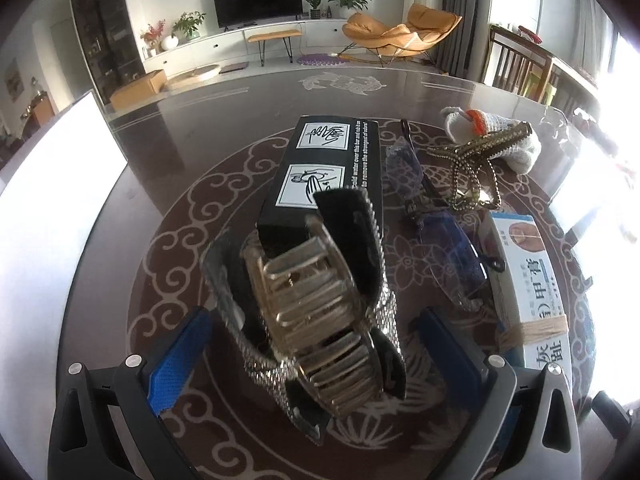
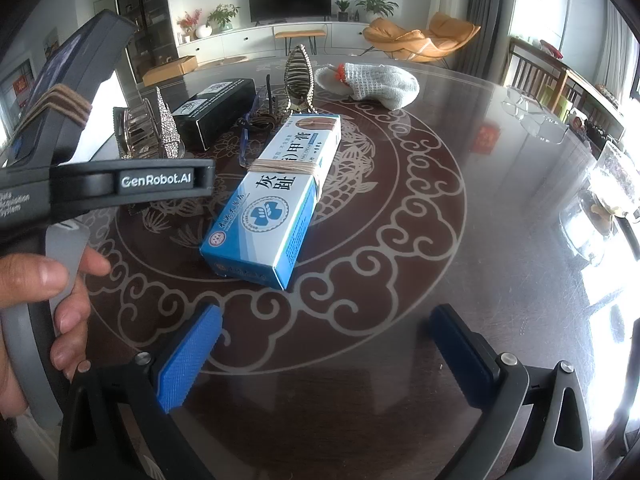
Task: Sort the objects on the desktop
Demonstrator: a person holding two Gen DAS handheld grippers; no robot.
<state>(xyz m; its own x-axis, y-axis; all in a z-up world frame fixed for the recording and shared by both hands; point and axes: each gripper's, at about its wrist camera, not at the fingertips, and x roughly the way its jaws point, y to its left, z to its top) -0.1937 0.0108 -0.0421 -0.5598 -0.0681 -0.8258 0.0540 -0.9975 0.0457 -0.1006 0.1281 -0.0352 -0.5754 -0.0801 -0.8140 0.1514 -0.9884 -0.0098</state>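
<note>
A rhinestone hair claw clip (image 1: 316,312) stands on the glass table between my left gripper's (image 1: 312,356) open blue fingers (image 1: 180,360), not gripped; it also shows in the right wrist view (image 2: 148,132). Behind it lies a black box (image 1: 332,168) (image 2: 216,108). Blue-tinted glasses (image 1: 440,232), a second gold claw clip (image 1: 476,160) (image 2: 300,76) and a white knit glove (image 1: 500,136) (image 2: 372,80) lie to the right. A blue-white medicine box (image 2: 276,196) (image 1: 532,280) tied with string lies ahead of my open, empty right gripper (image 2: 328,356).
The left gripper's body (image 2: 80,176) and the hand holding it fill the left of the right wrist view. A glass table (image 2: 440,240) with a round ornament pattern carries everything. Clear glass items (image 2: 536,116) sit at the far right edge.
</note>
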